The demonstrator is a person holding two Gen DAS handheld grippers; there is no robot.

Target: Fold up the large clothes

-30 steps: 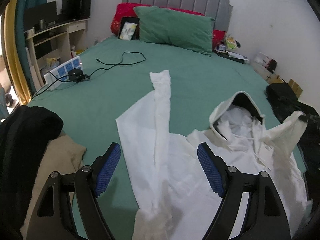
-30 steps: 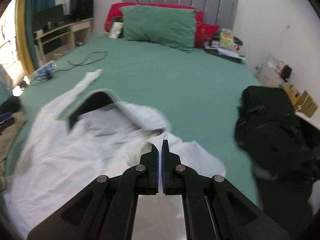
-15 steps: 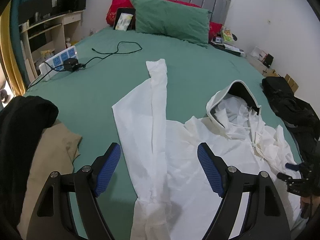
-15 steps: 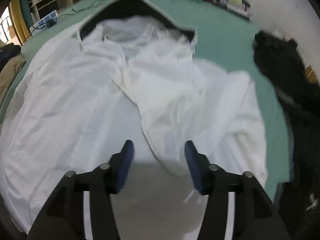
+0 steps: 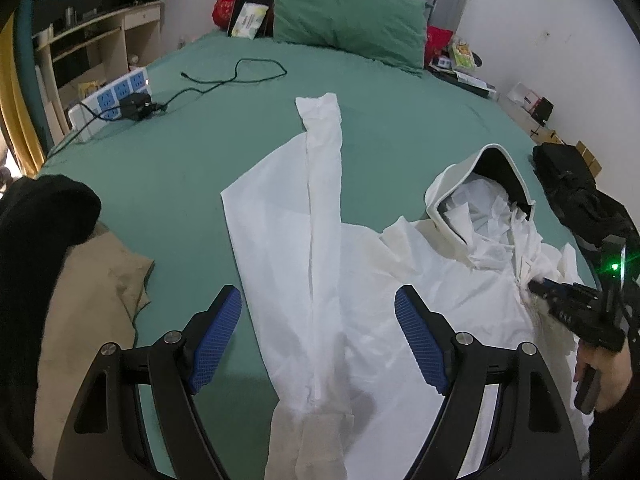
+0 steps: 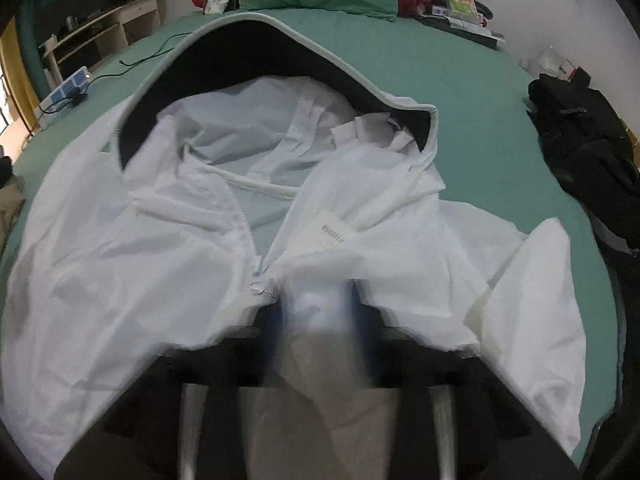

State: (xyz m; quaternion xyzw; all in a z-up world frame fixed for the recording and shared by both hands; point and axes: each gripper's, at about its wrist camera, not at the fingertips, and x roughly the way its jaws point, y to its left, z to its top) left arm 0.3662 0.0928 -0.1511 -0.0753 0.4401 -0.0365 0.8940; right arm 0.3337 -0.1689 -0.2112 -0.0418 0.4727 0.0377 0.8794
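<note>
A white hooded jacket (image 5: 420,280) lies front-up on the green bed (image 5: 180,168), its zip open near the collar. One sleeve (image 5: 320,140) stretches toward the pillows. The dark-lined hood (image 6: 280,60) stands open. My left gripper (image 5: 318,300) hovers open above that sleeve's base, with nothing between its blue pads. My right gripper (image 6: 318,308) is low on the jacket front just below the zip's top (image 6: 260,284). Its blurred jaws are closing with a fold of white fabric between them. In the left wrist view the right gripper (image 5: 534,283) pinches the cloth there.
A black garment (image 5: 40,220) on a tan one (image 5: 92,300) lies at the bed's left edge. A black bag (image 6: 580,132) sits on the right. A power strip (image 5: 116,96) with a cable and a green pillow (image 5: 348,16) lie farther back. A person's hand (image 5: 600,372) holds the right gripper.
My right gripper let go of the raised sleeve, dropped toward the jacket front, opened, and is now closing on fabric by the zip. My left gripper sank slightly and stayed open.
</note>
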